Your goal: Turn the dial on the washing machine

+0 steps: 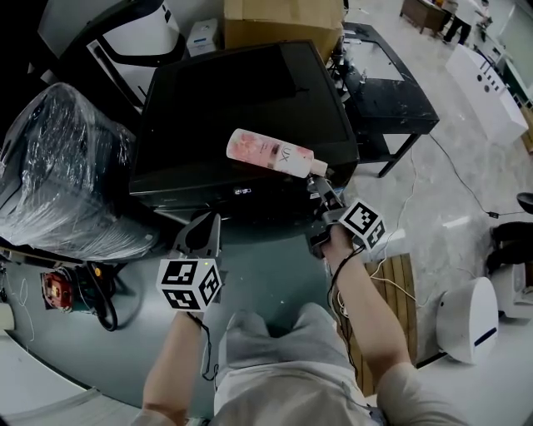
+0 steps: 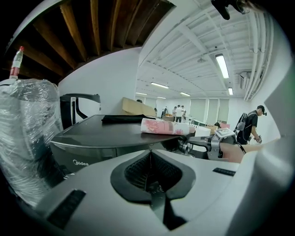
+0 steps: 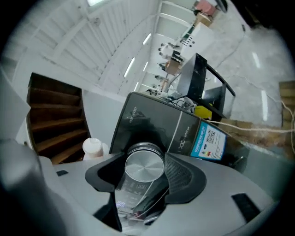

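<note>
The dark washing machine stands in front of me, and a pink bottle lies on its lid near the front right corner. At that corner my right gripper reaches the front panel. In the right gripper view the round silver dial sits between the black pads, which press on both of its sides, so the right gripper is shut on it. My left gripper hangs in front of the machine's lower left, jaws together and empty. The left gripper looks across the lid at the bottle.
A plastic-wrapped bundle stands close on the left. A cardboard box is behind the machine and a black table is to its right. A wooden pallet and a white round device lie on the floor at right.
</note>
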The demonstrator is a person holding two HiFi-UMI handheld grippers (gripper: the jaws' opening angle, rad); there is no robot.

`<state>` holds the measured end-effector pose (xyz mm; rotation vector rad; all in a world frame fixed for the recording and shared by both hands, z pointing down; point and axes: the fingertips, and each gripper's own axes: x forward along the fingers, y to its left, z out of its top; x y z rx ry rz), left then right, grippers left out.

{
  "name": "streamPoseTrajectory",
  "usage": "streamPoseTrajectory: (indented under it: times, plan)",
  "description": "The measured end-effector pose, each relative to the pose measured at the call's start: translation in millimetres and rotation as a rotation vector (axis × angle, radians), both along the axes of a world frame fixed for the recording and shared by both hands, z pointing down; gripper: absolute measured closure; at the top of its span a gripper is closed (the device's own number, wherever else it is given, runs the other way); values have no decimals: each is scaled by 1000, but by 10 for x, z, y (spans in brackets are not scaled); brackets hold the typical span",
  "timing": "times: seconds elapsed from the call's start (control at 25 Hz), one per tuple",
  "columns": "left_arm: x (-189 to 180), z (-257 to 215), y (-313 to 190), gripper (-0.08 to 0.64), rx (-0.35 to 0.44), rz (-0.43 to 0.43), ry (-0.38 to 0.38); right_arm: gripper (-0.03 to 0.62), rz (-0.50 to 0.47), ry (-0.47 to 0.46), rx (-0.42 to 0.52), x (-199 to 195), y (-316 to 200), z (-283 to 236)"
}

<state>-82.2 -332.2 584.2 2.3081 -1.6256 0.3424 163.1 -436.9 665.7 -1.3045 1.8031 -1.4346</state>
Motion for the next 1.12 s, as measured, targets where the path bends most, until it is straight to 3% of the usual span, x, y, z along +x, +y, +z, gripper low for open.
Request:
streamPoseTrajectory:
  times: [0.08, 0.24, 0.6, 0.88, 1.0, 1.12]
  plan:
    - [-22, 0, -2, 538, -10, -4, 29, 298, 29, -89, -16, 14, -4, 19]
    - [-56, -24, 14, 538, -26, -10, 49, 298, 59, -151, -40, 23, 8, 55]
    - [-97, -262, 174, 538, -36, 56, 36, 318, 81, -72, -79, 143, 260, -141]
    - [-124, -730, 351, 538, -29, 82, 8, 544, 113, 152, 1, 429, 629, -902]
    - [-122, -989, 407, 538, -6, 81, 7, 561, 58, 309, 88, 426, 760, -1348]
    - [-112, -1290, 464, 538, 29, 89, -5, 565, -36, 533, 178, 335, 892, -1806]
